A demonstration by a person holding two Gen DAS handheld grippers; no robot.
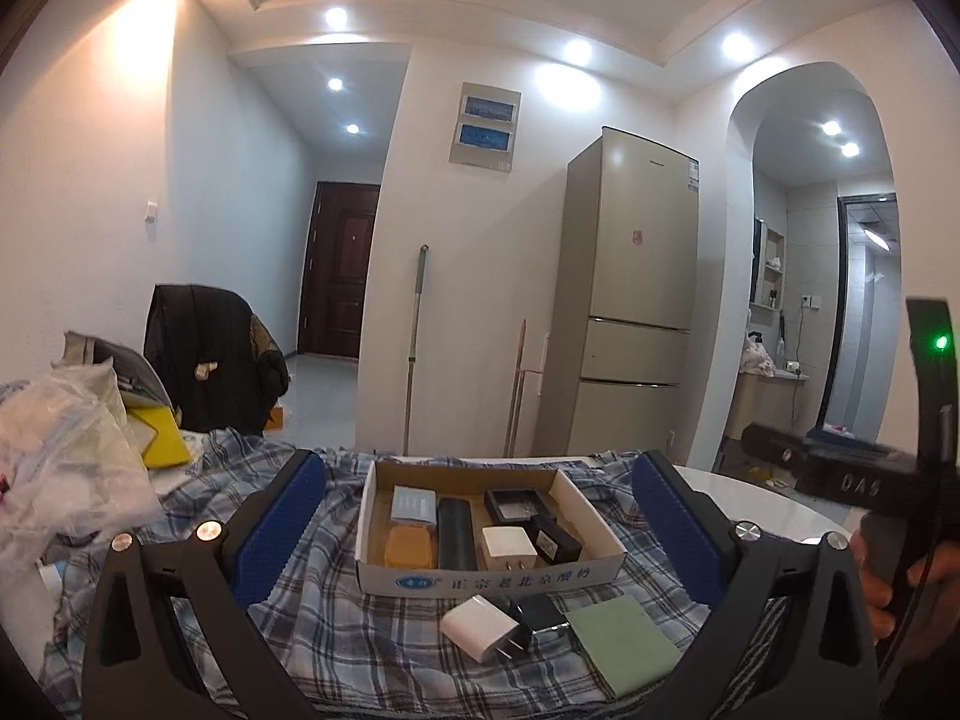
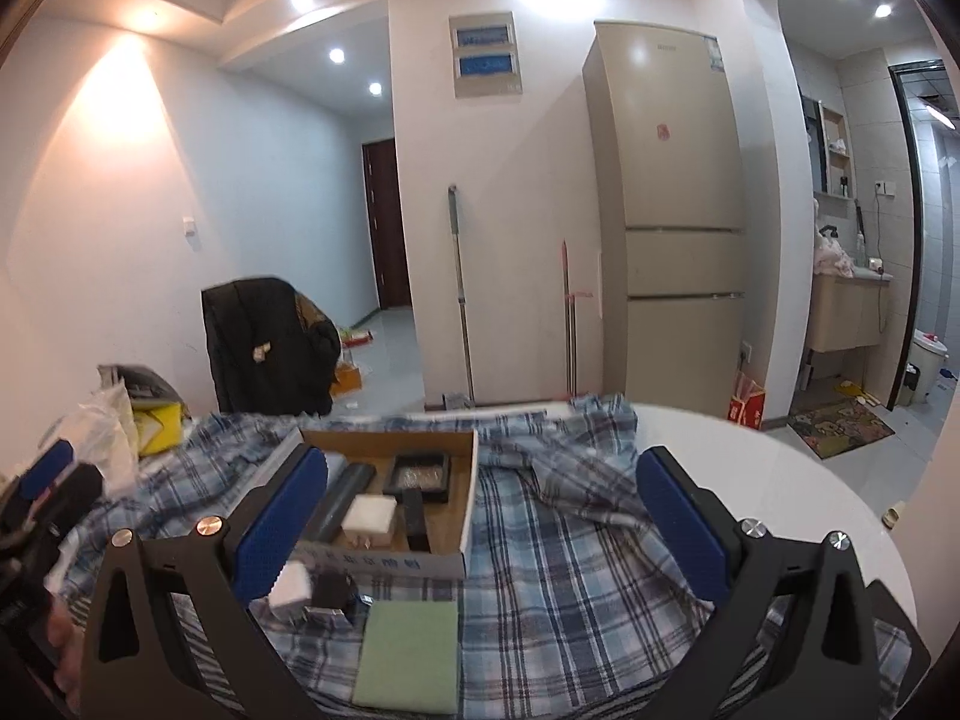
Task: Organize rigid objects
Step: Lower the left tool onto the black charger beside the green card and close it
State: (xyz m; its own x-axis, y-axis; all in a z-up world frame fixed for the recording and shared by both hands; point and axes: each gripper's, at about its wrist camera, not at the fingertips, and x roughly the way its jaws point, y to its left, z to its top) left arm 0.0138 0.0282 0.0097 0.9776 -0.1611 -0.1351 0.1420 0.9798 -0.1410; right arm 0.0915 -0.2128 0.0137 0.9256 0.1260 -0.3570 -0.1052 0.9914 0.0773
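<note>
An open cardboard box [image 1: 600, 531] [image 2: 471, 480] sits on the plaid cloth and holds several small items: a black cylinder [image 1: 457, 531], a white plug [image 1: 509, 547], a yellow block [image 1: 409, 547], a black tray [image 1: 510, 503]. In front of the box lie a white charger [image 1: 480, 627] [image 2: 291, 588], a black adapter [image 1: 540, 613] [image 2: 333, 591] and a green pad [image 1: 627, 642] [image 2: 411, 654]. My left gripper [image 1: 480, 540] is open, with the box between its blue pads. My right gripper [image 2: 480, 525] is open over the cloth, nothing held.
The plaid cloth [image 2: 570, 564] covers a white round table [image 2: 780, 468]. Plastic bags [image 1: 66, 456] and a yellow box [image 1: 159, 435] pile up at the left. A dark-draped chair [image 1: 210, 360], a fridge [image 1: 630, 300] and mops stand behind.
</note>
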